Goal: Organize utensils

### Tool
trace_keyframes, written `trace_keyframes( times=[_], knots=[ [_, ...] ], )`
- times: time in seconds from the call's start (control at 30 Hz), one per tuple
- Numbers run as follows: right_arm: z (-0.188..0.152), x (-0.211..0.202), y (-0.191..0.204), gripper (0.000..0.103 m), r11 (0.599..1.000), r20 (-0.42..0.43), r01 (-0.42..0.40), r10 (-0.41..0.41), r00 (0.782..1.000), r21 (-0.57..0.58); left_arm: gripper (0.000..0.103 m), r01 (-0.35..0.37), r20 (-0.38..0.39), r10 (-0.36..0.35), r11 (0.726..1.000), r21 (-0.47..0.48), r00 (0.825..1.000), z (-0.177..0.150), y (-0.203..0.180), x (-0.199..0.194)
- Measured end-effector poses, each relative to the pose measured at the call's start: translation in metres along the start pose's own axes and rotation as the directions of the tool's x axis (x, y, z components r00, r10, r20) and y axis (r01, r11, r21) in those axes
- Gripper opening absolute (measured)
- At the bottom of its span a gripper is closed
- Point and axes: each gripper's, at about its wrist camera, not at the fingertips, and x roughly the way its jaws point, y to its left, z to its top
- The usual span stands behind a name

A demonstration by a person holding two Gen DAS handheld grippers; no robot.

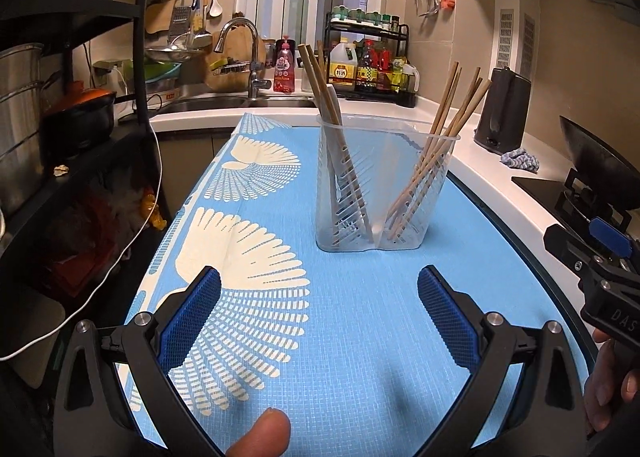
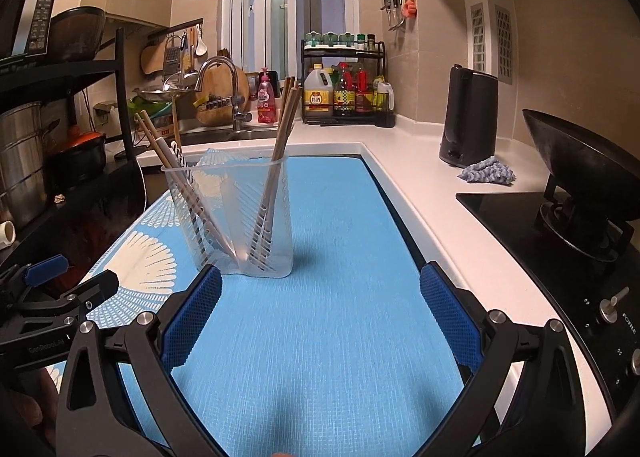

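Two hand-held grippers hover over the tabletop (image 2: 408, 177), each with jaws apart and empty: the left hand-held gripper (image 1: 319, 289) and the right hand-held gripper (image 2: 320, 287). A blue woven mat (image 1: 360, 337) covers the surface. On it stands a clear plastic holder (image 1: 384, 185), slotted, thin-walled and probably light; steady it low. Wooden chopsticks (image 1: 444, 145) lean in both compartments: stiff, slim and smooth. Grip them mid-shaft.
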Motion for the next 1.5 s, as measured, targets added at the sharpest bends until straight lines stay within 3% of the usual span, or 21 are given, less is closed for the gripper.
trace_keyframes(
  times=[1.5],
  knots=[
    [0.000, -0.005, -0.001, 0.098, 1.000, 0.024, 0.000, 0.001, 1.000, -0.009, 0.096, 0.004, 0.032, -0.005, 1.000, 0.014, 0.999, 0.005, -0.007, -0.012]
  ],
)
